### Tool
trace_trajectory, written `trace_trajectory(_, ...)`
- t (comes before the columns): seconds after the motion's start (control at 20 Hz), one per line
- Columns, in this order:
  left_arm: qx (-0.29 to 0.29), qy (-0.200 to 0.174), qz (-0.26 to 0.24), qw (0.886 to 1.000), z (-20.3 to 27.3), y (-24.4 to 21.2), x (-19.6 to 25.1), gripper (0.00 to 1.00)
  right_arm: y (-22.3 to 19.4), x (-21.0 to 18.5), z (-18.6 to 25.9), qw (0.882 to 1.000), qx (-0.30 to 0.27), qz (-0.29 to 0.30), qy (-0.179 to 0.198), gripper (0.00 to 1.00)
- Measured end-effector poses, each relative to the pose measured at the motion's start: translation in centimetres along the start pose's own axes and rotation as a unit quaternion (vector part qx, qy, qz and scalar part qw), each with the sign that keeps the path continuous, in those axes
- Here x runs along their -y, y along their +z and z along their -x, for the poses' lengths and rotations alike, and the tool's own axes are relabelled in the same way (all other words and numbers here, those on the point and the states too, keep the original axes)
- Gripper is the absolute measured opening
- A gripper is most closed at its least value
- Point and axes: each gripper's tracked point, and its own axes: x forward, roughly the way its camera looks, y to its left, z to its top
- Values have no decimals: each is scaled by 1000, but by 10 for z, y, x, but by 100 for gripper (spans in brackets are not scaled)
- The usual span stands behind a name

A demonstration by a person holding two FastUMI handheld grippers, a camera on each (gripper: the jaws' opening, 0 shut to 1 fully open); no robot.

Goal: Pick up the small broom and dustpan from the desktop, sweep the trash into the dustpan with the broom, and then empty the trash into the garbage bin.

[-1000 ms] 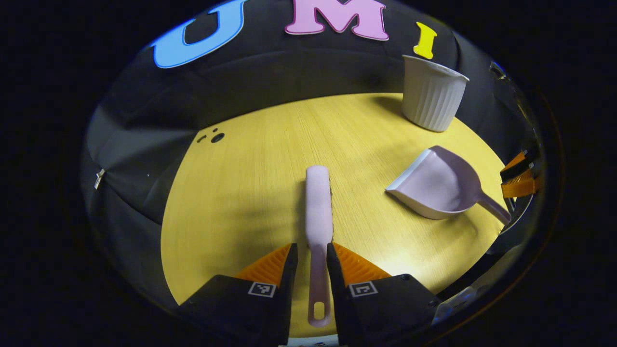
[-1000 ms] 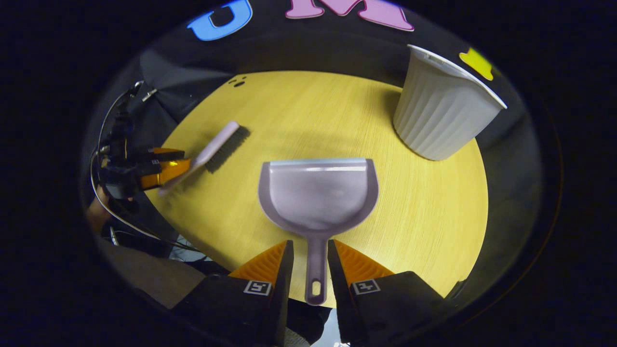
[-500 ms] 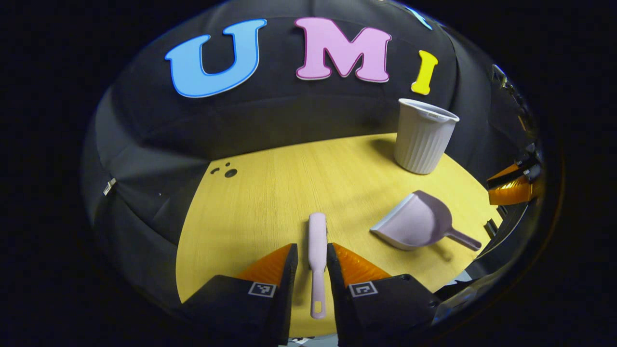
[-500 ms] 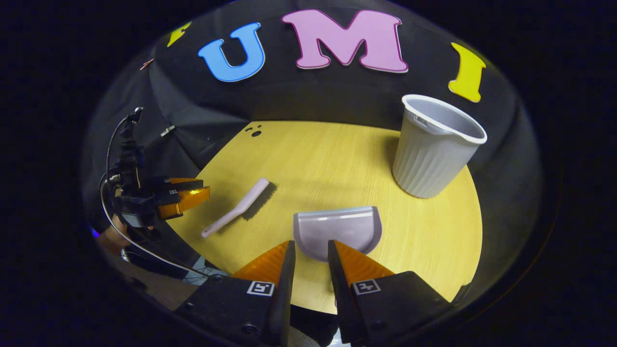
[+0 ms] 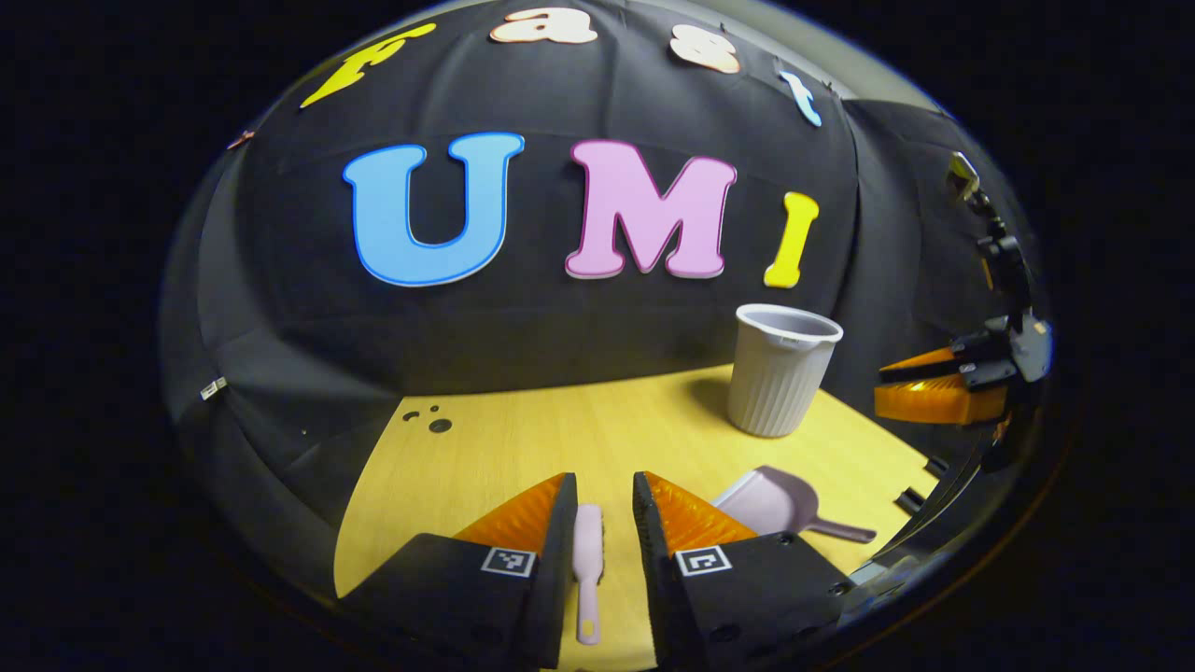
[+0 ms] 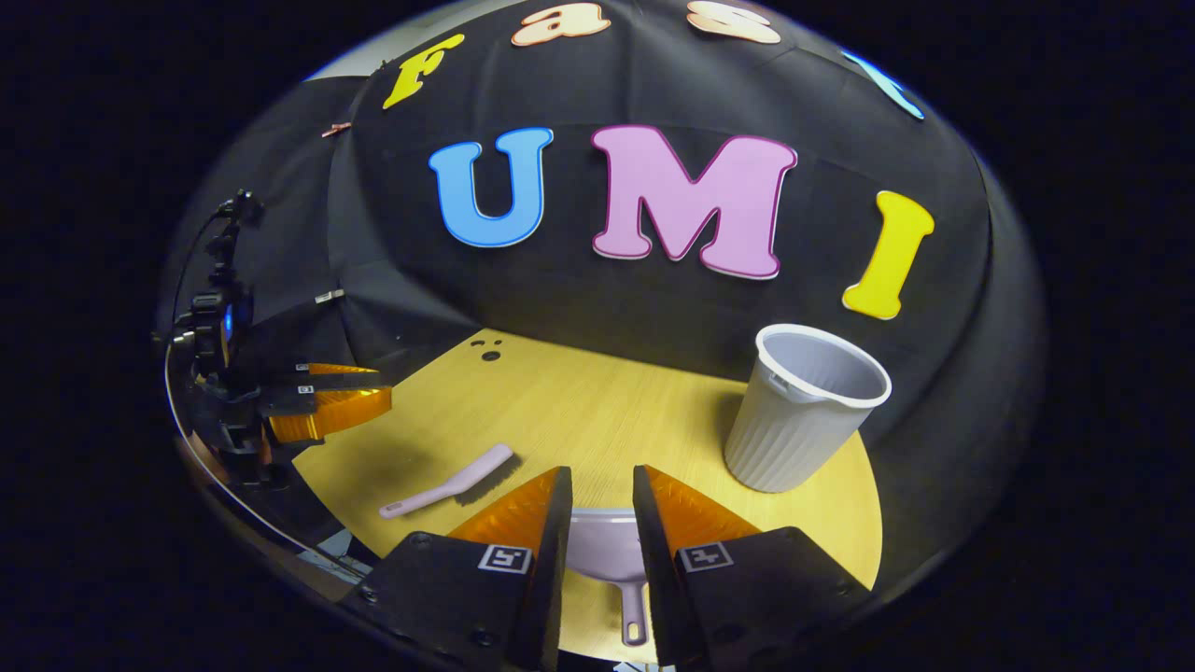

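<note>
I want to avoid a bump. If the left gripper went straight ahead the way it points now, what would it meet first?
Probably the booth's black cloth wall. The left gripper sits raised above the broom on the desktop, aimed left of the bin. Depth is hard to judge.

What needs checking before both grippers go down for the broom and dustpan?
1. Broom lying free on desktop: ok.
2. Dustpan flat, handle toward the front edge: ok.
3. Left gripper open, lined up over broom handle: ok.
4. Right gripper open, lined up over dustpan handle: ok.
5. Garbage bin upright, mouth open: ok.
6. Trash to sweep: cannot tell; small dark specks at the far edge.
</note>
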Motion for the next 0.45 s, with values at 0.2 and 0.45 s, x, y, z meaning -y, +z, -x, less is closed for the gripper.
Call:
trace_trajectory(0.2,10,5,5,1000,7,11,-8,40,7,3,5,1000,20,-5,-15,42)
trace_trajectory(0.45,7,11,-3,1000,4,13,-9,40,16,11,9,999,28,3,-25,44)
